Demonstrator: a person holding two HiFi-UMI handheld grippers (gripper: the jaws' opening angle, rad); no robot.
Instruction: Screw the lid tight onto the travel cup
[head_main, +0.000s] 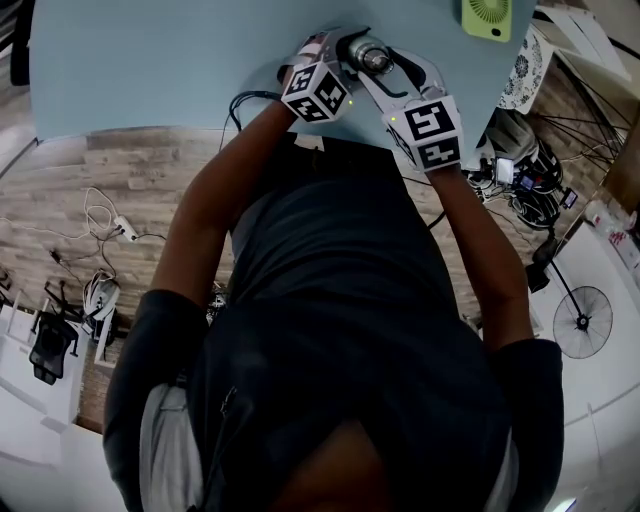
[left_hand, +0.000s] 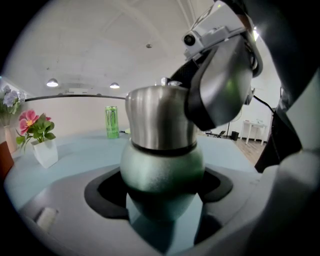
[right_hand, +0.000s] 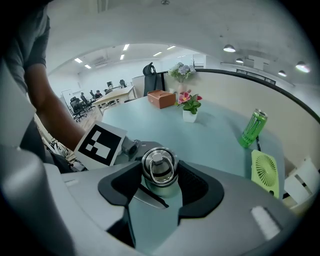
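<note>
At the 12 o'clock edge of the head view, over the table (head_main: 150, 60), the left gripper (head_main: 338, 58) and right gripper (head_main: 388, 68) meet on the cup (head_main: 368, 52).

Left gripper view: the jaws are clamped on the cup's green lower body. A can (left_hand: 112, 121) stands at 10 o'clock.

Right gripper view: the jaws grasp the lid (right_hand: 159, 167) at centre. A fan (right_hand: 265, 172) sits at 3 o'clock.

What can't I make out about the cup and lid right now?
- Left gripper view: the right gripper's fingers cover one side of the lid; the left gripper's fingers cut off the travel cup's base.
- Right gripper view: the lid hides the travel cup's body.
- Head view: both are too small for detail.
- Lid tightness: unreadable anywhere.
</note>
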